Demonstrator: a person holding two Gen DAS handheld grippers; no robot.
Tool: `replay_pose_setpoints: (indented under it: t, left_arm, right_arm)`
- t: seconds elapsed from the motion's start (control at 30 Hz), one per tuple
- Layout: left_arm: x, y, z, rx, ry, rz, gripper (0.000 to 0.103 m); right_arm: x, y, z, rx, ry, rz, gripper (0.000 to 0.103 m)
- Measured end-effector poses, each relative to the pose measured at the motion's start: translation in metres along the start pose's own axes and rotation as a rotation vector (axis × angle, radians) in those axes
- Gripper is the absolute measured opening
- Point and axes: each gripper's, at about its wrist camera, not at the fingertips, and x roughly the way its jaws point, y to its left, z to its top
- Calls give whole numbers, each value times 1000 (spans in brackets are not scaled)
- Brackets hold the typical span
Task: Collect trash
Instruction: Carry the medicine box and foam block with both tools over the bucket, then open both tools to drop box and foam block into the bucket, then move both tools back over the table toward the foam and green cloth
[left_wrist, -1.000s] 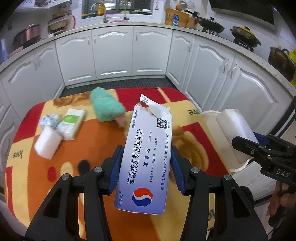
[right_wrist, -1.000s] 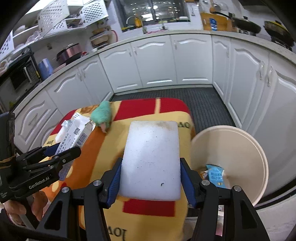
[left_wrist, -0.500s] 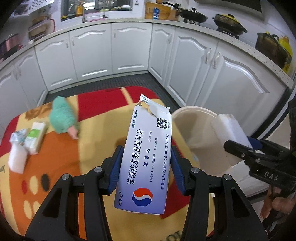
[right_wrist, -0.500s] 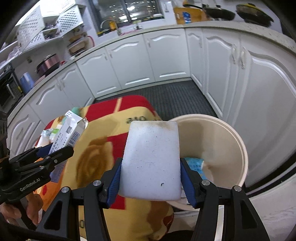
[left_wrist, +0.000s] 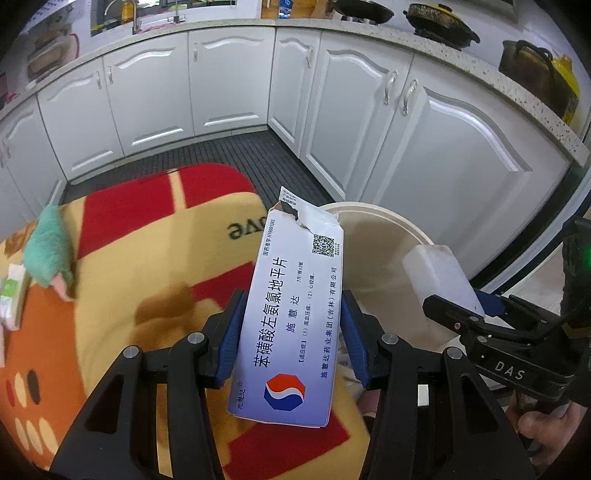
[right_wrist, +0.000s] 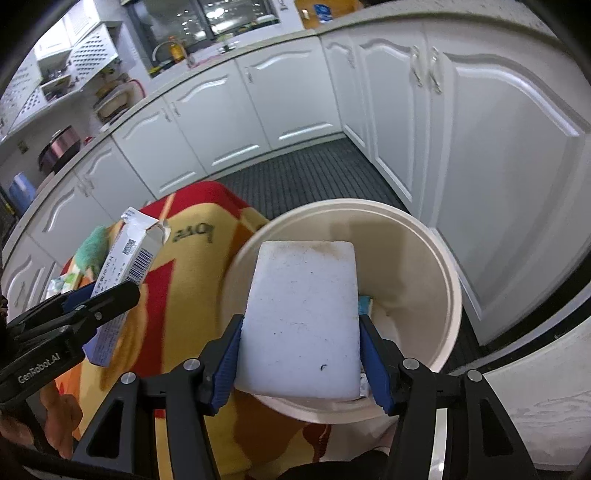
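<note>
My left gripper (left_wrist: 291, 332) is shut on a torn white and blue medicine box (left_wrist: 291, 306), held above the right edge of the blanket-covered table (left_wrist: 155, 273), next to the cream bin (left_wrist: 373, 229). My right gripper (right_wrist: 301, 343) is shut on a white foam block (right_wrist: 301, 317), which hangs over the open mouth of the cream bin (right_wrist: 450, 280). A blue wrapper (right_wrist: 365, 303) lies inside the bin, partly hidden by the block. Each gripper shows in the other's view: the right gripper (left_wrist: 454, 314), the left gripper (right_wrist: 92, 302).
A green cloth (left_wrist: 50, 251) and a tissue pack (left_wrist: 11, 295) lie at the table's left. White cabinets (left_wrist: 424, 147) curve round behind and to the right, with a dark floor mat (right_wrist: 314, 170) between them and the table. A hand (left_wrist: 539, 439) holds the right gripper.
Both grippers have swung right and slightly down, from over the table to the bin. The foam block now hangs over the bin's mouth. Both grips are unchanged.
</note>
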Motion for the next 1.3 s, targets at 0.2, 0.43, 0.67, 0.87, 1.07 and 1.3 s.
replay_pose_setpoints:
  t: [0.2,0.43,0.67,0.87,1.07,1.3]
  left_arm:
    - [16,-10,4,1,21,-5,48]
    - [26,-13,3,2,28,-13,48]
    - [30,-9,2,-28,45,-67,64]
    - [24,-3,0,-64,35,-78,68]
    - [14,4,-5,-71,18,-36,68]
    - [2,14,-9,-64,-8,22,68]
  right_arm:
    - [8,-15,3,28,20,-14,58]
    - [15,-24,1,45,34,-28,58]
    - [22,-30,2,95,54,-29,75]
    - [19,-32,0,105,53,-24,75]
    - [14,-26,-4,87,58,-18,75]
    - [6,-10,-8,49,56,-11,75]
